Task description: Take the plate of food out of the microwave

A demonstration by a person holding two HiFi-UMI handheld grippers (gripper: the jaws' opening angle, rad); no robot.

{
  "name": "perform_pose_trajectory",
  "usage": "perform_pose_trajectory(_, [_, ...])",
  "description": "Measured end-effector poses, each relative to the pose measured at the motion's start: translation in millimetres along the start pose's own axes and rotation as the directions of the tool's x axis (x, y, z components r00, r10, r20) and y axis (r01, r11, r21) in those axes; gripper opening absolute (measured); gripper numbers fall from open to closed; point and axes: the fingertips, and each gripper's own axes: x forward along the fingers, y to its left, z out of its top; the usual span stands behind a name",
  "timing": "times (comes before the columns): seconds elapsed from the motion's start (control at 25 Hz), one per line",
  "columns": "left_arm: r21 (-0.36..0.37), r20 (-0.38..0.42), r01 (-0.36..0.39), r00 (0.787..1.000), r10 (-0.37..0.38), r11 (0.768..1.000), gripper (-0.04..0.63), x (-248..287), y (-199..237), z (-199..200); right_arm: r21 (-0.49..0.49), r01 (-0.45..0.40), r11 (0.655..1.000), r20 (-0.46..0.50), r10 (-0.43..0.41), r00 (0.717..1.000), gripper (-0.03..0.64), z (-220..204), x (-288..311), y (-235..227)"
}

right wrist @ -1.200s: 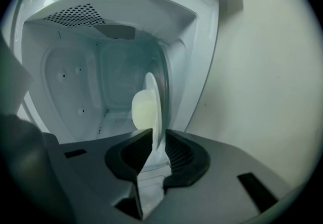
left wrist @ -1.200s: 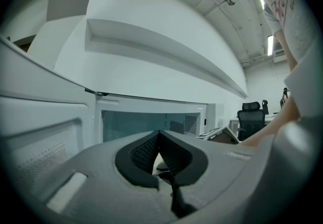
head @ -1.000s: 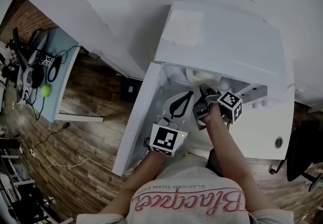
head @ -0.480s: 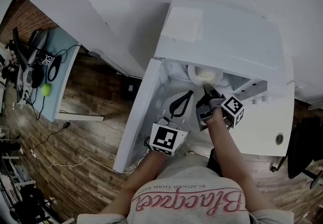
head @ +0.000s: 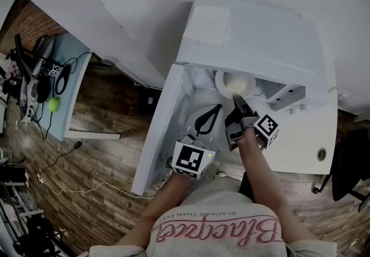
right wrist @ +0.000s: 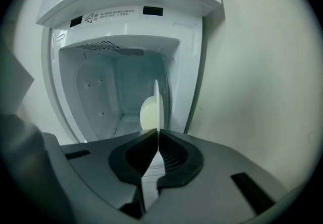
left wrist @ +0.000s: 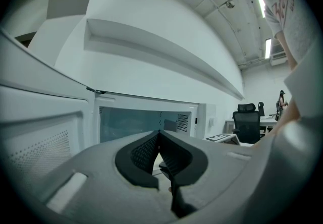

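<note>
The white microwave (head: 254,36) stands open, its door (head: 162,128) swung out to the left. Inside, a white plate (head: 234,83) carries a pale round food. My right gripper (head: 236,101) has just been closing and is now shut on the plate's near rim. In the right gripper view the plate (right wrist: 157,102) is edge-on, with the pale food (right wrist: 147,114) on its left side and the rim pinched between my right gripper (right wrist: 158,134) jaws. My left gripper (head: 217,109) hovers by the door opening, shut on nothing. In its own view the left gripper (left wrist: 160,134) faces the cavity (left wrist: 131,124).
The microwave sits on a white counter (head: 300,146) against a white wall. A desk with cables and a green ball (head: 52,103) stands at far left over wood floor. A black office chair (head: 350,169) is at right, and another chair (left wrist: 247,122) is in the room behind.
The right gripper's jaws closed onto the plate's rim and the gripper tipped a little. More of the plate now shows at the microwave's mouth. The left gripper stayed put.
</note>
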Motion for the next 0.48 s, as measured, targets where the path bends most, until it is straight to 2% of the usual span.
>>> perform_pose_trajectory(0.48, [-0.008,-0.009,0.01,1.0,-0.01,1.0,0.005,-10.7,-9.7,-6.7,-0.036,-0.057,0.998,0.004,0.057,0.998,0.02,-2.6,-19.9,-2.9])
